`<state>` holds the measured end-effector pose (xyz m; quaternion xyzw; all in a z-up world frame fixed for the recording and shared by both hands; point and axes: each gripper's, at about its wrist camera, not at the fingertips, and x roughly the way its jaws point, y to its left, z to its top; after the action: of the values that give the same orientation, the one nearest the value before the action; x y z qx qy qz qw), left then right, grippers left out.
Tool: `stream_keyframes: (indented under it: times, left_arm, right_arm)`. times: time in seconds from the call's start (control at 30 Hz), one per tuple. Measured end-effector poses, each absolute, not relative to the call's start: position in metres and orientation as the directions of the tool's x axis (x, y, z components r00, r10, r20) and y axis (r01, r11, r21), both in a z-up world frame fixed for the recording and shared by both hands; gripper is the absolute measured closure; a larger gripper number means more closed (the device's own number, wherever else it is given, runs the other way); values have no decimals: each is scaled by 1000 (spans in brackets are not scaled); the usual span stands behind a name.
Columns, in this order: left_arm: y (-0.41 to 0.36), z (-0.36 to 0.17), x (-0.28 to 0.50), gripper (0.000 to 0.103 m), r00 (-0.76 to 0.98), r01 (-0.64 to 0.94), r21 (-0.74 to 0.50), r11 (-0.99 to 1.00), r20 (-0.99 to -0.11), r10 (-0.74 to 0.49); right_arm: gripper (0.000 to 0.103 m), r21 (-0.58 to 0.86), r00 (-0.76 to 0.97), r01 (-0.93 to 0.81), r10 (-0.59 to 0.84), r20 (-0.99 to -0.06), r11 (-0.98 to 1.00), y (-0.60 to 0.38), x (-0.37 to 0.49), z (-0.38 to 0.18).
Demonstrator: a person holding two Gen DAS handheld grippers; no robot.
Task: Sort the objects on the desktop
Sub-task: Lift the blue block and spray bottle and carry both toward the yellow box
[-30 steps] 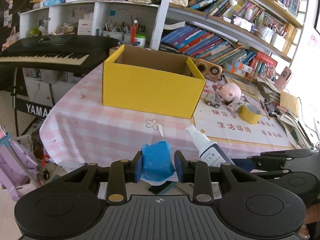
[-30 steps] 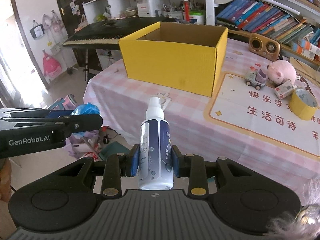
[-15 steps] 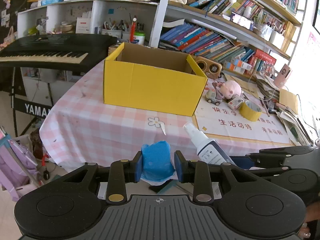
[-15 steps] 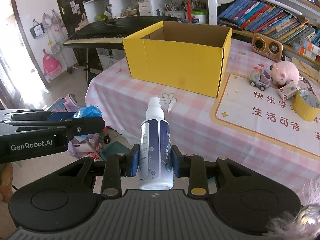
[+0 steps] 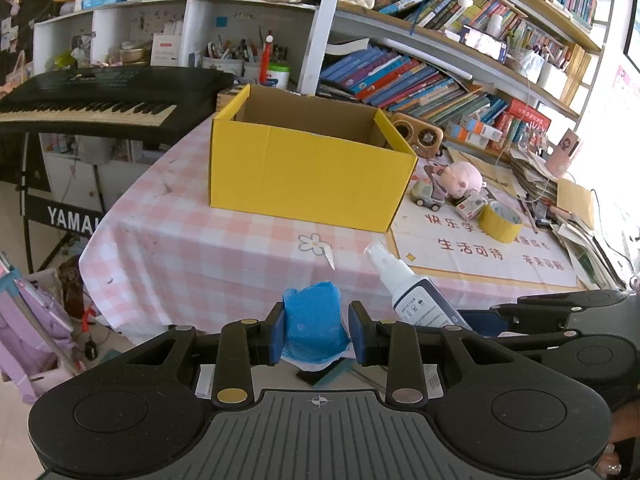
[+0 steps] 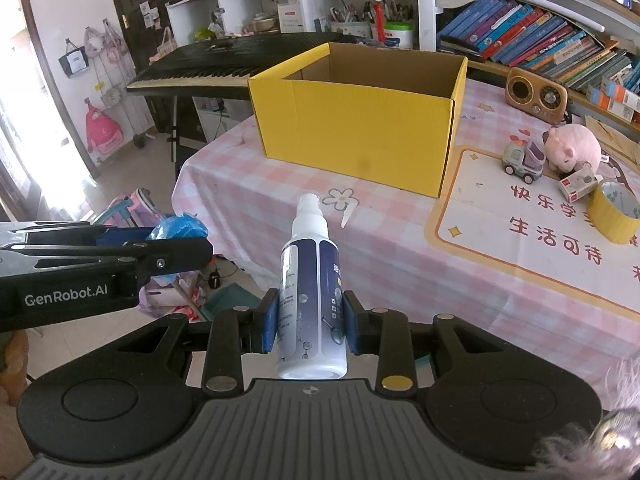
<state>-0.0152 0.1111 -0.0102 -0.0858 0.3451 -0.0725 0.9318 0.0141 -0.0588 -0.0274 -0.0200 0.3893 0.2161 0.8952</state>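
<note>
Tongs were both clamped: left tongs point(image 5: 316, 330) squeezed a soft, crushable blue wad point(image 5: 313, 326), right tongs point(image 6: 308, 326) pinched a slick, rigid spray bottle point(image 6: 310, 300) at mid-body.

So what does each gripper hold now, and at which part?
The left gripper grips a blue packet by its sides. The right gripper grips a spray bottle by its lower body, nozzle pointing forward.

Blue wad point(image 5: 313, 326), spray bottle point(image 6: 312, 292), both clamped
</note>
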Motion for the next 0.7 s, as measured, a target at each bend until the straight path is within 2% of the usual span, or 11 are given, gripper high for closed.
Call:
stream_keyframes:
  times: [0.7]
  left_arm:
    - [119, -6, -8, 72, 757, 76, -217, 973, -622, -198]
  right_arm:
    - [73, 123, 602, -420, 378, -703, 899, -45, 24, -21]
